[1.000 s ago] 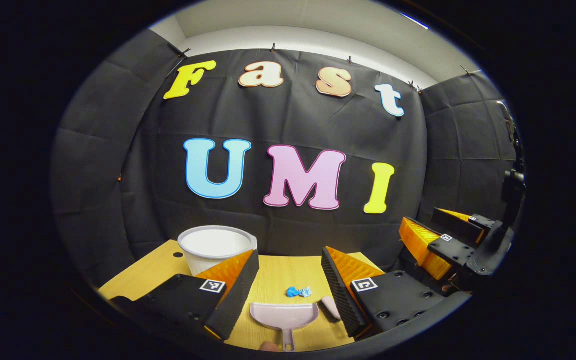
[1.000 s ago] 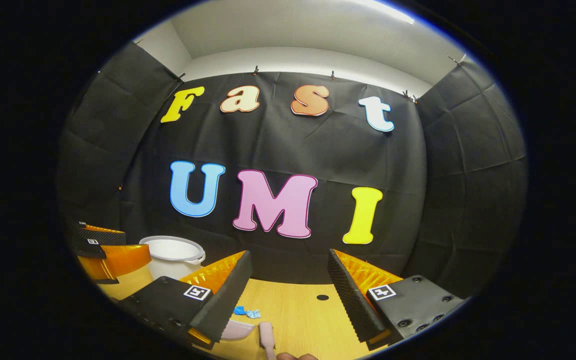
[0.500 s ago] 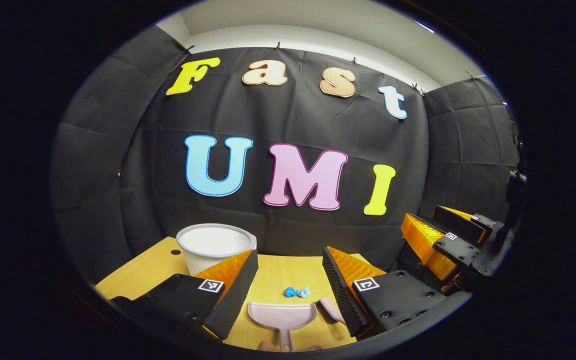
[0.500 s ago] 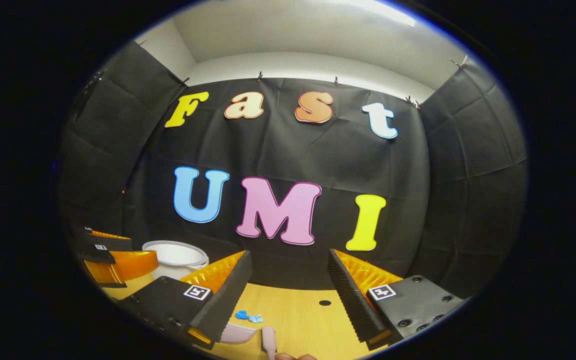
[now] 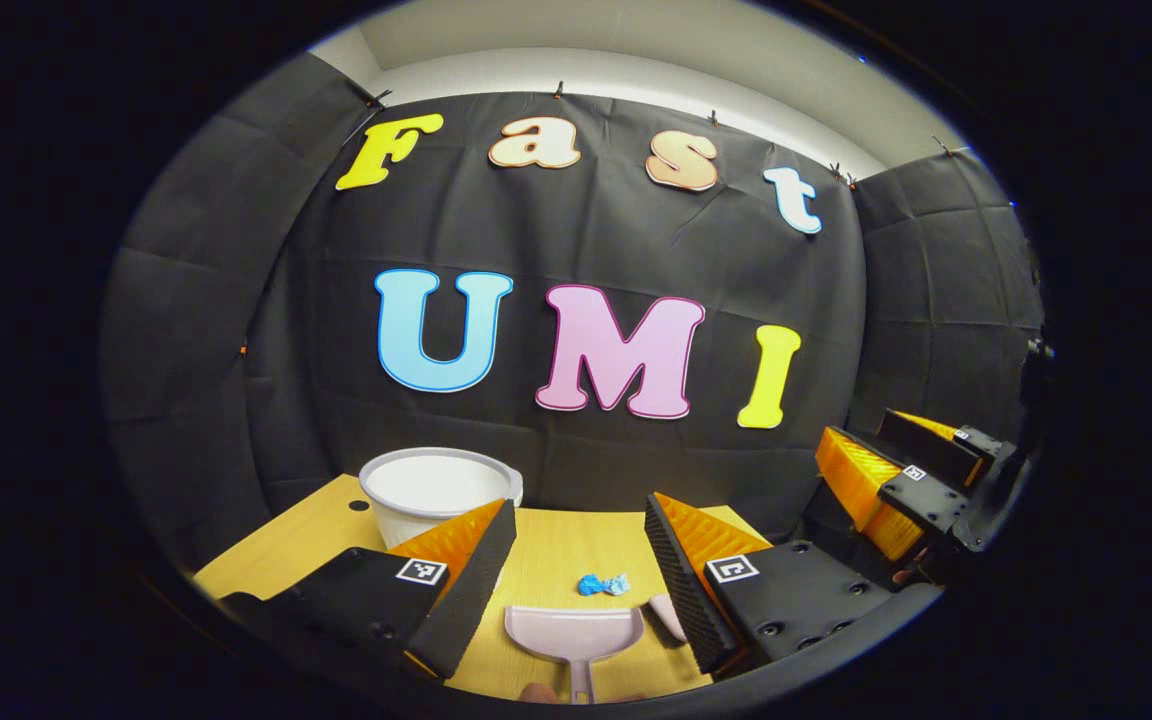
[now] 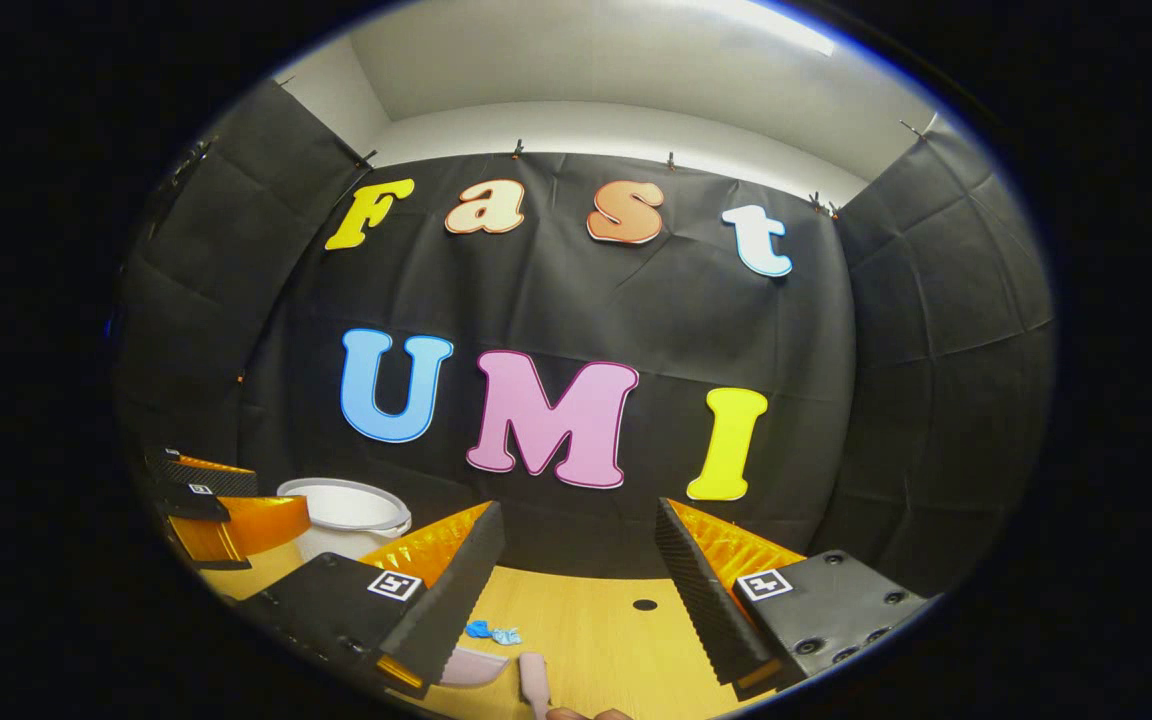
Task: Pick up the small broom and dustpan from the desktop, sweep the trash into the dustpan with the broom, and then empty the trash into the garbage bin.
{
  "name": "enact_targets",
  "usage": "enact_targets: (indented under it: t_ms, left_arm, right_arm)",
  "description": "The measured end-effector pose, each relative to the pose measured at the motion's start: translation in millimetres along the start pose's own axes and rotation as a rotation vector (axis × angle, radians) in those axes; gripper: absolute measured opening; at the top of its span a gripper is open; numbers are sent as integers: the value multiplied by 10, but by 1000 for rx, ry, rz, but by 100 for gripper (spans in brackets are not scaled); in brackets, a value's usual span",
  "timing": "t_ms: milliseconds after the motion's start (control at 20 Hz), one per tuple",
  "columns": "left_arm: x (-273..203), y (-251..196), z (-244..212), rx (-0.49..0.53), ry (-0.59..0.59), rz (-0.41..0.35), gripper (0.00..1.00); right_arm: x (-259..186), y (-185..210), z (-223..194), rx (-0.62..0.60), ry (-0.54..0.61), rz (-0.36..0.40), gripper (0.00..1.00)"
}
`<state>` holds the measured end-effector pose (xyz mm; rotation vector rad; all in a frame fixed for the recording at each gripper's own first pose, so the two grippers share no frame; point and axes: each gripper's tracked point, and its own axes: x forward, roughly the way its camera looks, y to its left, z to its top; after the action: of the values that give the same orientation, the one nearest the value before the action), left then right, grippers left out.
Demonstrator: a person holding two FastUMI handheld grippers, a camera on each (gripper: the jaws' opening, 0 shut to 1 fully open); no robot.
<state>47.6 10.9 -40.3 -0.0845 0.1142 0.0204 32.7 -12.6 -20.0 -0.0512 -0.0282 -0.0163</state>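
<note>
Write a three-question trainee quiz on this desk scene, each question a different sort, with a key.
1. True or false: the left claw is shut on the dustpan.
2. What lies nearest beyond the dustpan's mouth? A) blue wrapper B) white bin C) a cup
3. Fill in: beside the dustpan, on the desk, lies the small ____.

Key: 1 false, both claws (right claw) are open and empty; 2 A; 3 broom.
</note>
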Motion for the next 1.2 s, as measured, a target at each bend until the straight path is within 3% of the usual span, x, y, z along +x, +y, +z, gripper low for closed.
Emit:
enact_targets:
  t_ms: [150,400,600,650,1000,1200]
  left_arm:
    - [49,13,-80,14,32,-11,77]
    - [184,89,-640,55,196,13,77]
    - [241,97,-1539,103,442,25,77]
    - [185,81,-1767,86,528,23,77]
    - [427,-175,-2812,11,820,-12,79]
    - [555,-152,-3100,-63,945,36,80]
  right_arm:
    - [27,1,-65,-14,2,-4,98]
    - [77,-34,-168,-58,-11,-12,98]
    - [114,-76,-425,-71,26,-3,96]
    - [142,-102,-495,-76,36,1,96]
    - [312,-102,-1125,-89,127,109,98]
    - [412,-212,-1555,-56,246,178,98]
